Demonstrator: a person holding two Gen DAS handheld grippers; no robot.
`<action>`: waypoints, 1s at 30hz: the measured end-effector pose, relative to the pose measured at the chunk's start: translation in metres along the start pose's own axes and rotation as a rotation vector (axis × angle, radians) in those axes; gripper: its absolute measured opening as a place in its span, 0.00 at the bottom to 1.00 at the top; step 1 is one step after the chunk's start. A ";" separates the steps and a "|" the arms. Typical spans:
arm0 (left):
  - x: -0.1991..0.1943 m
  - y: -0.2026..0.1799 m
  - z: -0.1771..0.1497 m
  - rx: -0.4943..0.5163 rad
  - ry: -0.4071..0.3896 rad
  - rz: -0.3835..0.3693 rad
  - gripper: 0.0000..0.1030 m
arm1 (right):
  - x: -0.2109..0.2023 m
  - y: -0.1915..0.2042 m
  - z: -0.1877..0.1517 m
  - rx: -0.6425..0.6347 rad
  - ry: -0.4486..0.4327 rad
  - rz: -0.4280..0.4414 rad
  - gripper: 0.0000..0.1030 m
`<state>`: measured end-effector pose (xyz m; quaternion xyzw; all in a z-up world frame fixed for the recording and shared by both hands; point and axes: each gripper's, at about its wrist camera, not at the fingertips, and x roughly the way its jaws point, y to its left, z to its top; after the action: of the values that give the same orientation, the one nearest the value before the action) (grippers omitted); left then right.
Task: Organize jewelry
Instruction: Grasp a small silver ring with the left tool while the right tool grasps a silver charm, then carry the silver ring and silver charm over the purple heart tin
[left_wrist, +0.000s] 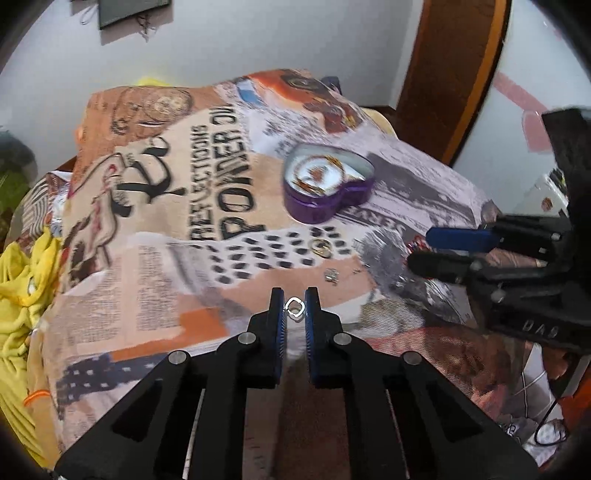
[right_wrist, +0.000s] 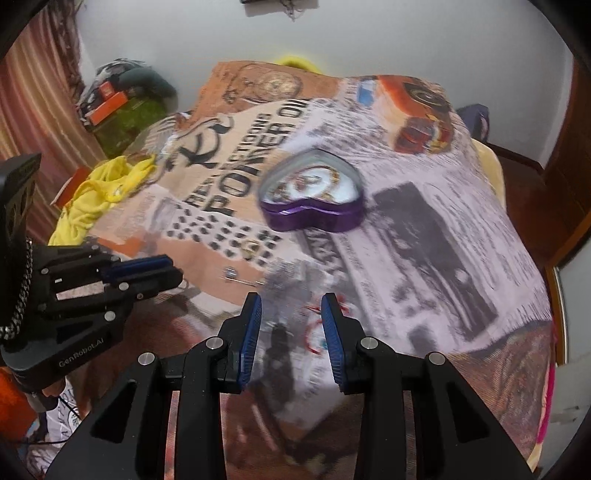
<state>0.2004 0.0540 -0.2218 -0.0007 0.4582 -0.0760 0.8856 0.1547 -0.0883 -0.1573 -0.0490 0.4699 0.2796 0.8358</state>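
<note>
A purple heart-shaped tin sits open on the printed blanket, at about one o'clock from the left gripper. Inside it lie gold-coloured pieces on a white lining, too blurred to name. The left gripper pinches a small silver ring between its blue pads. A gold ring and a small silver piece lie loose between gripper and tin. The right gripper is spread, holding nothing.

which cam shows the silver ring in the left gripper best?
Left wrist: the silver ring sits sharp between the left gripper tips. Right wrist shows that gripper side-on, ring not discernible.
</note>
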 end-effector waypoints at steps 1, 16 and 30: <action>-0.003 0.004 0.000 -0.008 -0.010 0.007 0.09 | 0.003 0.004 0.001 -0.004 0.001 0.003 0.29; -0.006 0.037 -0.008 -0.082 -0.034 -0.016 0.09 | 0.044 0.038 0.018 -0.097 0.060 0.035 0.20; -0.007 0.033 -0.005 -0.078 -0.036 -0.019 0.09 | 0.052 0.043 0.015 -0.126 0.065 -0.003 0.09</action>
<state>0.1964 0.0883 -0.2215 -0.0408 0.4448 -0.0665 0.8922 0.1651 -0.0256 -0.1830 -0.1111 0.4780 0.3054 0.8160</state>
